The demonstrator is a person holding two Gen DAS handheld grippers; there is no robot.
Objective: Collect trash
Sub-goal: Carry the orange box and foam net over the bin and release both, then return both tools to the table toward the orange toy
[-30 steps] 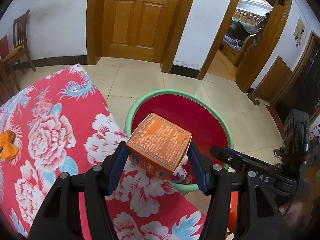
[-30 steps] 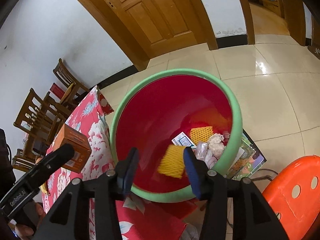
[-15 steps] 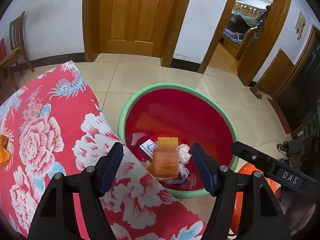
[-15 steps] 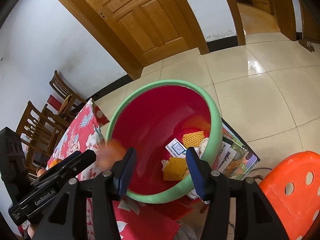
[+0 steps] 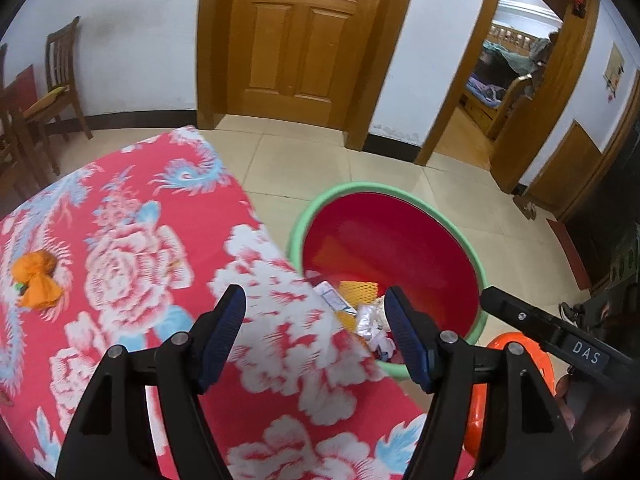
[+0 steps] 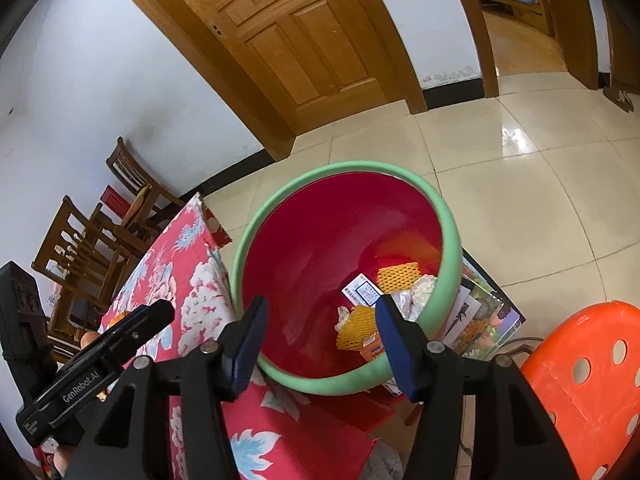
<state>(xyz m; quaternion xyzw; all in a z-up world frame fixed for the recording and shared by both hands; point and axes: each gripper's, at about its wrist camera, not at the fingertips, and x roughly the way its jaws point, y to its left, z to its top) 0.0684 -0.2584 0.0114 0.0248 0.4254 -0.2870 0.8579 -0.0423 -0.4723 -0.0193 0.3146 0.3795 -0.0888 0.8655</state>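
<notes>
Left wrist view shows the orange wrapper lying on the table well off to the left of the left gripper, whose fingers stand spread and empty, while the right gripper, fingers just opening on nothing, hangs over the bin, farther away.

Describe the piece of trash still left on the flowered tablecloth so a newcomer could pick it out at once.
Start at the table under the red floral tablecloth beside the green-rimmed red plastic bin. Near the cloth's left edge lies a crumpled orange wrapper, twisted like a bow. It is the only loose object showing on the cloth.
</notes>
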